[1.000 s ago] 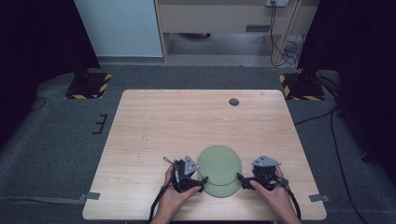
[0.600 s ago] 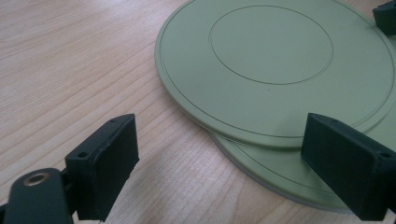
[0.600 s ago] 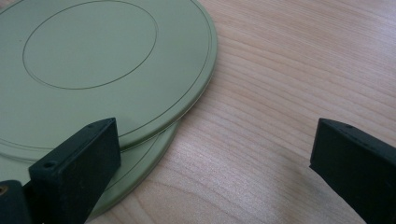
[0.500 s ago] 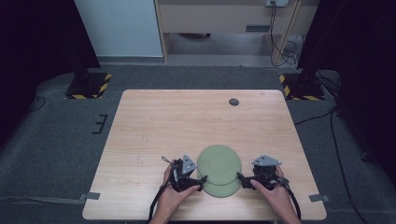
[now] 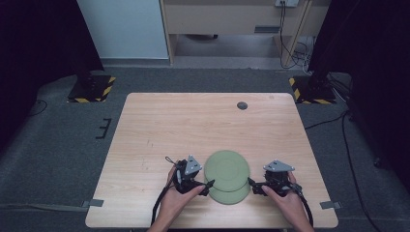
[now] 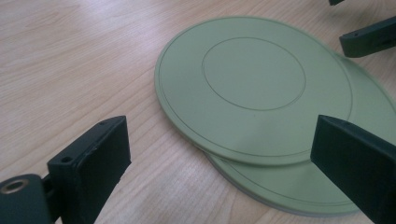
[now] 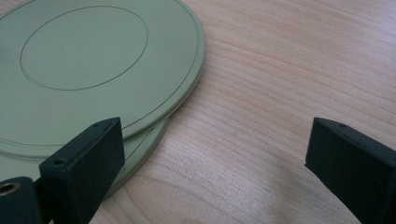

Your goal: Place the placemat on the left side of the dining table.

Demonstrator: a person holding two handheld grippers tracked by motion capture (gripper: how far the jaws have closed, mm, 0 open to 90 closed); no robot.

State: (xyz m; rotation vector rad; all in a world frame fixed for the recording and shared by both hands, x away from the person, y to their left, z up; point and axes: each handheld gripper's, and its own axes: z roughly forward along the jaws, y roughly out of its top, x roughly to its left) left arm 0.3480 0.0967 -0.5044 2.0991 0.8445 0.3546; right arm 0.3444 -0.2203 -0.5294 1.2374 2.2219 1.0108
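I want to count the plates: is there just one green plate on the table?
No, an upper green plate lies offset on a lower green plate.

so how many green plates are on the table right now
2. The upper plate lies flat between the two grippers, and the lower plate sits under it, poking out toward the person. Another could be hidden beneath them.

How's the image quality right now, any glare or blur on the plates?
High view: sharp, evenly lit table, dark surroundings, no glare on the plates. Left gripper view: plates crisp with a soft sheen, near jaws slightly soft. Right gripper view: the top plate throws a thin shadow on the lower plate; wood grain clear.
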